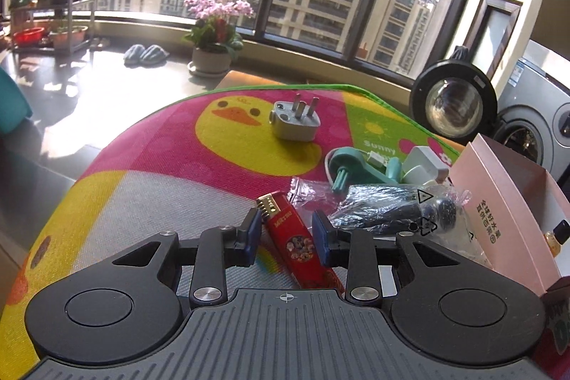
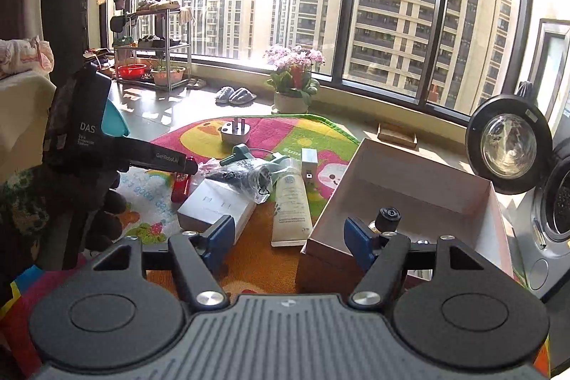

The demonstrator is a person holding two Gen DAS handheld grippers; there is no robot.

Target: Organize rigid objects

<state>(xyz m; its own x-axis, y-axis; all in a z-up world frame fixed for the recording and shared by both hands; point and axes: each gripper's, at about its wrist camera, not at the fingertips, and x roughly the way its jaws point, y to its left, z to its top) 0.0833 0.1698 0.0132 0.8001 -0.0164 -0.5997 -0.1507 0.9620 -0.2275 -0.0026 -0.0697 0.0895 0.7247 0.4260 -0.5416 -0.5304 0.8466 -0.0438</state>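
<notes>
My left gripper (image 1: 288,234) is shut on a red lighter (image 1: 301,237) with a gold top, held just over the duck mat (image 1: 160,202); the right wrist view shows it hanging from that gripper (image 2: 188,166). My right gripper (image 2: 290,235) stands open above the near left corner of the pink box (image 2: 409,173), nothing between its pads. A small black-capped bottle (image 2: 388,216) sits inside the box beside the right finger. On the mat lie a grey plug (image 1: 295,121), a teal plug (image 1: 351,166), a white charger (image 1: 424,166), a bagged black item (image 1: 392,211), a white carton (image 2: 215,207) and a cream tube (image 2: 291,205).
A washing machine with its round door (image 2: 509,148) swung open stands right of the box. A potted pink flower (image 2: 294,88) and slippers (image 2: 235,95) sit by the window beyond the mat. A person's dark sleeve (image 2: 71,187) fills the left of the right wrist view.
</notes>
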